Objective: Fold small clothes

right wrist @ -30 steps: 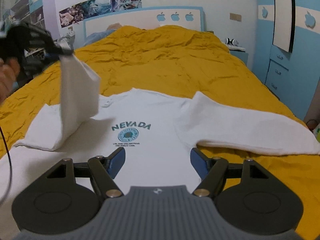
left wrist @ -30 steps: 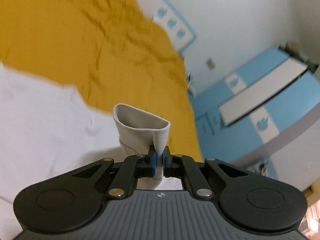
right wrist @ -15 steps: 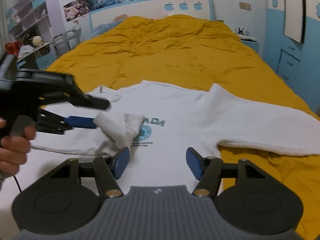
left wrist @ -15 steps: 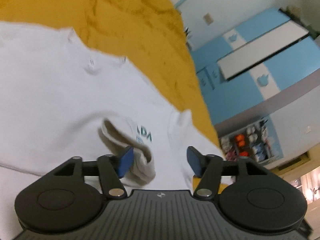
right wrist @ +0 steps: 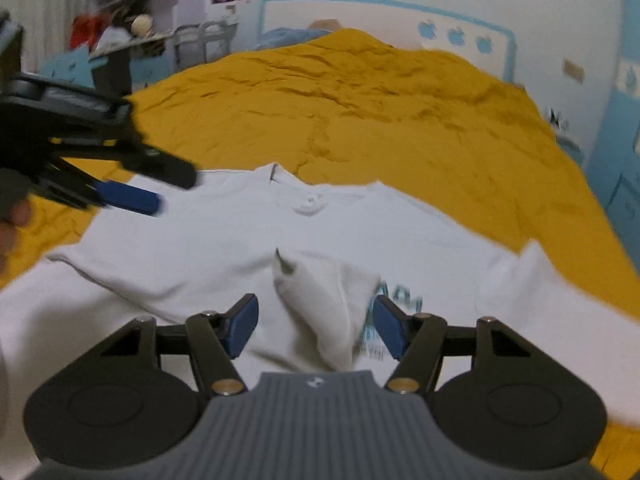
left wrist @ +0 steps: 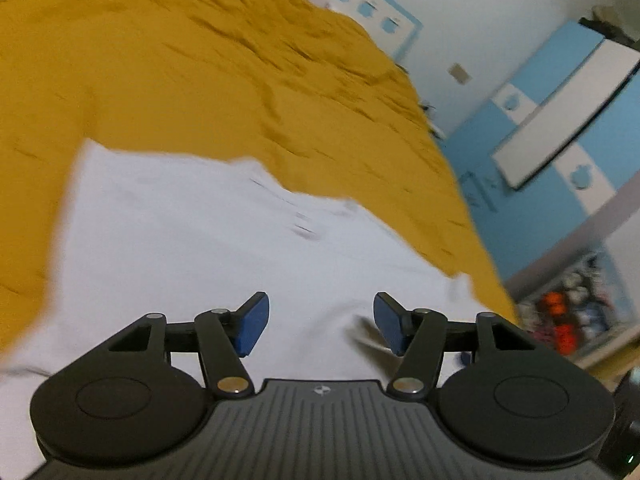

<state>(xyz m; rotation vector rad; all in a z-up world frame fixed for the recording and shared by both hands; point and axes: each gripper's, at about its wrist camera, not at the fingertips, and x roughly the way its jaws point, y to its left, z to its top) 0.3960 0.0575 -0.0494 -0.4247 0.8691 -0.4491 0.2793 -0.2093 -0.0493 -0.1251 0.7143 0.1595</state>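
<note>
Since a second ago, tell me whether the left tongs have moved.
Yes. In the right wrist view the left tongs, open and empty, have let go of the sleeve cuff and drawn back left, off the white sweatshirt toward the yellow bedspread.

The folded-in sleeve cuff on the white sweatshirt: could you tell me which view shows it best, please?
The right wrist view: the sleeve cuff lies across the white sweatshirt, partly covering the printed lettering. The left wrist view is blurred and shows mostly plain white fabric; the cuff cannot be made out clearly there.
</note>
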